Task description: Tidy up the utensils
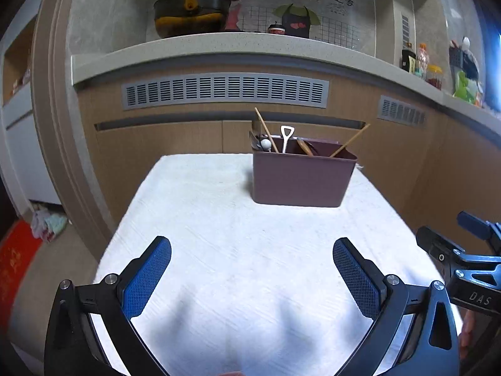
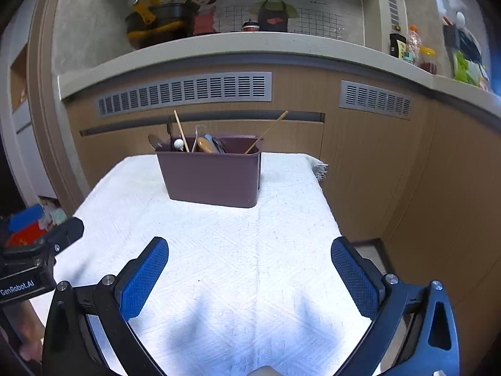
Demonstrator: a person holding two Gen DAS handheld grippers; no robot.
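Note:
A maroon plastic utensil bin [image 1: 299,180] stands at the far end of a table covered with a white cloth [image 1: 219,235]. Chopsticks [image 1: 266,130], a shovel-shaped metal utensil [image 1: 286,138] and several spoons stick out of it. The same bin [image 2: 213,178] shows in the right wrist view with a chopstick [image 2: 267,131] leaning right. My left gripper [image 1: 252,252] is open and empty above the near cloth. My right gripper [image 2: 249,252] is open and empty too. The right gripper's body [image 1: 463,260] shows at the right edge, the left gripper's body [image 2: 34,257] at the left edge.
Wooden cabinets with grey vents [image 1: 225,91] rise behind the table under a stone counter [image 1: 219,47]. A black pot with yellow handles [image 1: 189,15] sits on the counter, with bottles and jars [image 1: 422,62] at its right. The cloth's fringed corner [image 2: 319,169] hangs off the far right.

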